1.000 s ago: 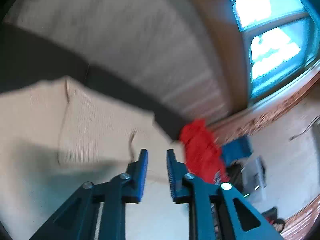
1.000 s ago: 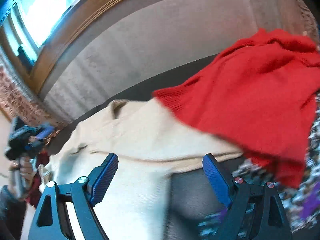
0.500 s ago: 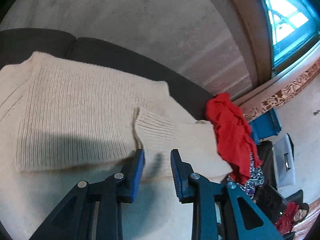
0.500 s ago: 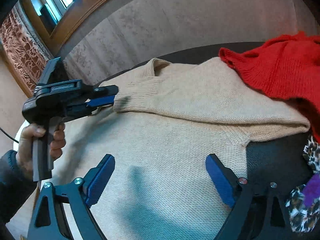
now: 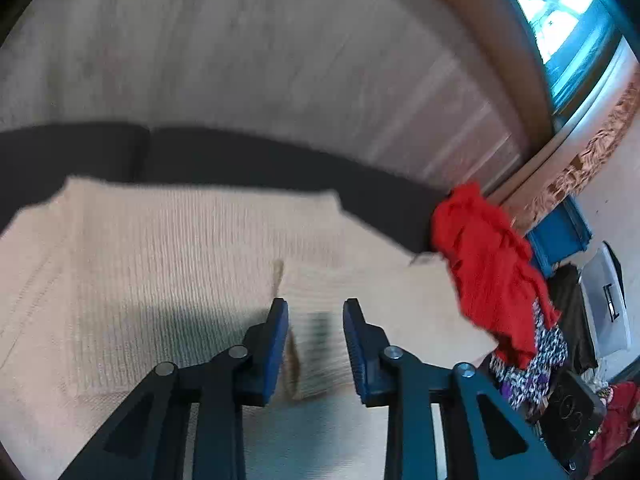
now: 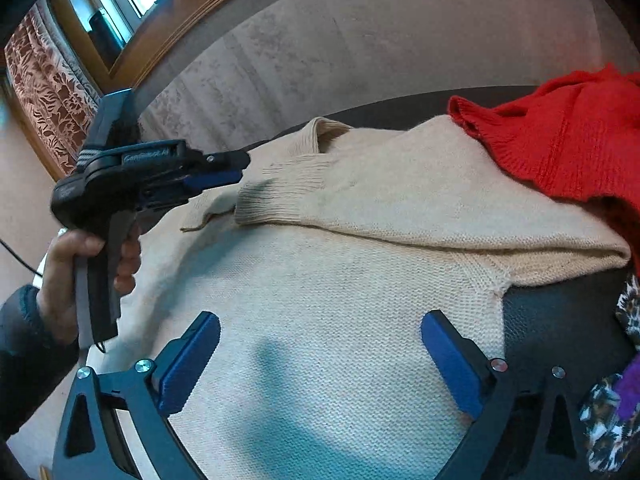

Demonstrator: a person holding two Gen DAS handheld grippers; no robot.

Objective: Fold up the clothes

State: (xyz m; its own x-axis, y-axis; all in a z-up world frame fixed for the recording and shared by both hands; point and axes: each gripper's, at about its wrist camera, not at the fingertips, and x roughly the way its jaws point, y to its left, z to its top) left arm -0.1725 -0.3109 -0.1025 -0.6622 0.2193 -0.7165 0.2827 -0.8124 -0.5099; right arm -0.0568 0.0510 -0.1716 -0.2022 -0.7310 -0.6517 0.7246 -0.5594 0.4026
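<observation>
Sleeve-fold step: left gripper (image 5: 316, 344), fingers parted over the cuff (image 6: 280, 190); right gripper (image 6: 320, 360) wide over the sweater (image 6: 340, 320); next, grip the hem.

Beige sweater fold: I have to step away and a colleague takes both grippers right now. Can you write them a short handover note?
Left gripper: open, fingers either side of the ribbed sleeve cuff, not clamped.
Right gripper: wide open, empty, above the body of the beige sweater.
Sweater lies spread on the dark couch; a red sweater overlaps its far shoulder.
Done: one sleeve folded across the chest.
Left: probably release the cuff area, fold the other sleeve, fold the body, then the red sweater and the patterned clothes.
</observation>
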